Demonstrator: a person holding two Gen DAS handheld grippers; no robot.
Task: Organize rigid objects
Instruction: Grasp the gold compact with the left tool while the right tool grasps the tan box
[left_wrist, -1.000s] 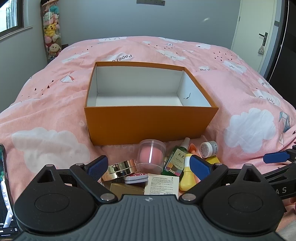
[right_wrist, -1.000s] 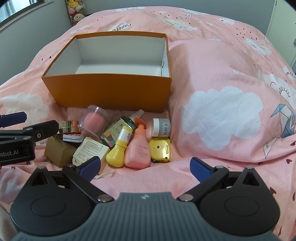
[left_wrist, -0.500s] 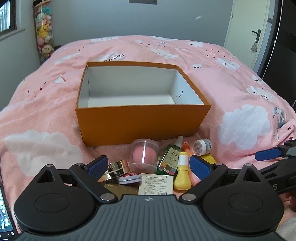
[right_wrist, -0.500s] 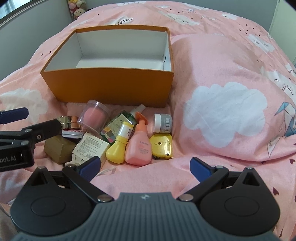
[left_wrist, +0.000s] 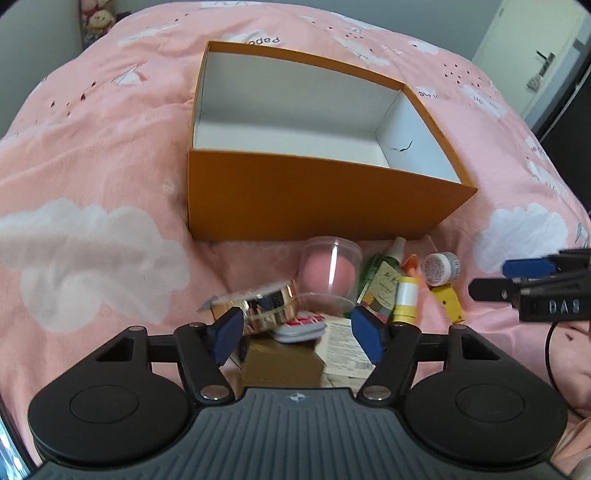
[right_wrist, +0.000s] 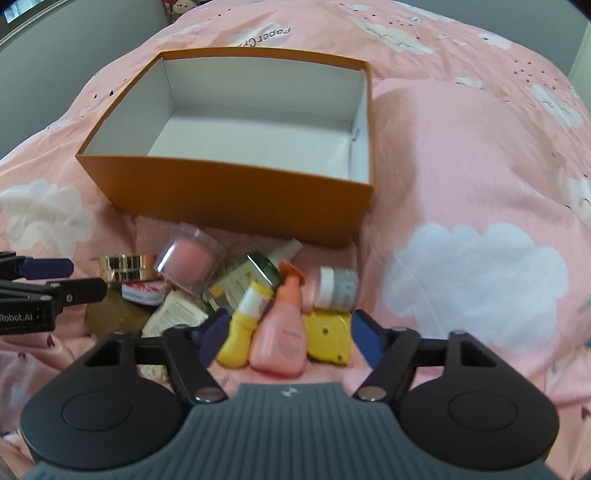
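Observation:
An open orange box (left_wrist: 317, 199) (right_wrist: 229, 192) with a white, empty inside sits on the pink bed. In front of it lies a pile: a clear tub with a pink sponge (left_wrist: 330, 271) (right_wrist: 190, 260), a gold round tin (left_wrist: 264, 304) (right_wrist: 125, 266), a tan box (left_wrist: 282, 363), a green bottle (left_wrist: 384, 275) (right_wrist: 243, 278), a yellow bottle (right_wrist: 245, 328), a pink bottle (right_wrist: 282, 336), a white jar (right_wrist: 338, 288) and a yellow tape measure (right_wrist: 328, 338). My left gripper (left_wrist: 297, 332) is open over the tin and tan box. My right gripper (right_wrist: 284, 338) is open around the yellow and pink bottles.
The pink cloud-print duvet (right_wrist: 461, 184) covers the whole bed and bulges to the right of the box. A white leaflet box (left_wrist: 345, 349) lies in the pile. Plush toys (left_wrist: 98, 14) hang at the far left wall; a door (left_wrist: 535, 44) is far right.
Both grippers have moved forward and down toward the pile; their fingers now frame the items. The jaws look somewhat narrower than before. Nothing has been picked up.

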